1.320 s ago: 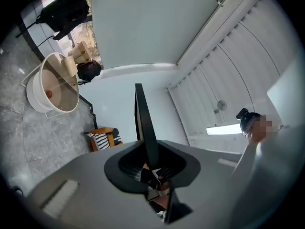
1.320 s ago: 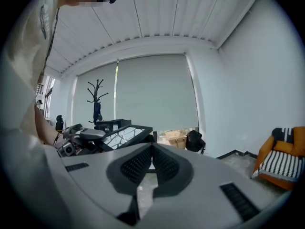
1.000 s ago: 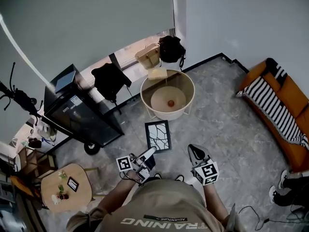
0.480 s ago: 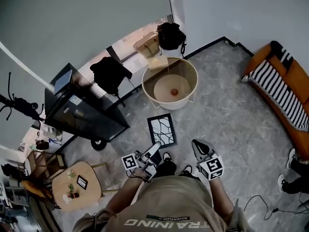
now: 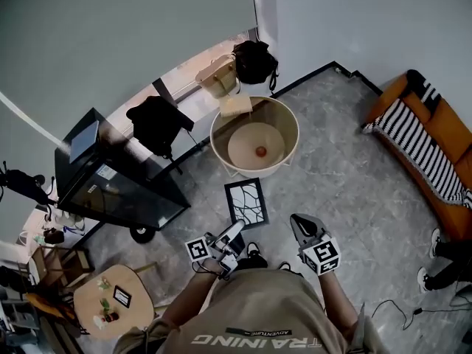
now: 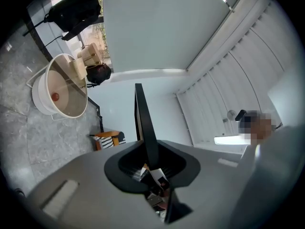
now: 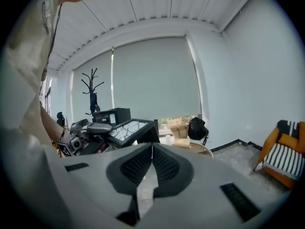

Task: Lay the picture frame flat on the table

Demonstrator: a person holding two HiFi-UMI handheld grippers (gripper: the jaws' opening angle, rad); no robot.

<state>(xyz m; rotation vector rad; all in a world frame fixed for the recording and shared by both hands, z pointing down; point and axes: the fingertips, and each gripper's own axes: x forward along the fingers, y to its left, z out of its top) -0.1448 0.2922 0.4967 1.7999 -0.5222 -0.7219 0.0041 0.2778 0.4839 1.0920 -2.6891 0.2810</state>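
**Item:** black rectangular picture frame [image 5: 245,203] with a white crackle-pattern face.
**Location:** off the ground, in front of the person and short of the round white-walled counter [image 5: 254,172] with a tan top. Not yet over it.
**Attitude:** face up and tilted in the right gripper view [image 7: 128,129]. The left gripper view shows only its thin black edge [image 6: 143,118].

**Left claw** [image 5: 234,231]: clamped on the frame's near edge, with the frame rising out from between the pads [image 6: 150,163].
**Right claw** [image 5: 297,223]: jaws pressed together on nothing [image 7: 151,151], held just beside the frame and not touching it.

**Hazards, as judged:**
- Single-edge hold. All the frame's weight hangs out beyond one narrow pinch, so a swing or a jolt could make it pivot or slide free.
- Raised counter wall. The top sits sunk inside a tall rim. A low approach would knock the frame's far corner against that wall and lever it against the pinch.
- Small orange ball [image 5: 260,151] lying near the middle of the tan top. A frame set down on it would rock instead of lying flat, or send the ball rolling.
- Early release. Letting go while tilted or high would drop it face or corner first. I cannot tell whether the face is glazed.
- Bags and a box crowd the counter's far side, so overshoot is best avoided.
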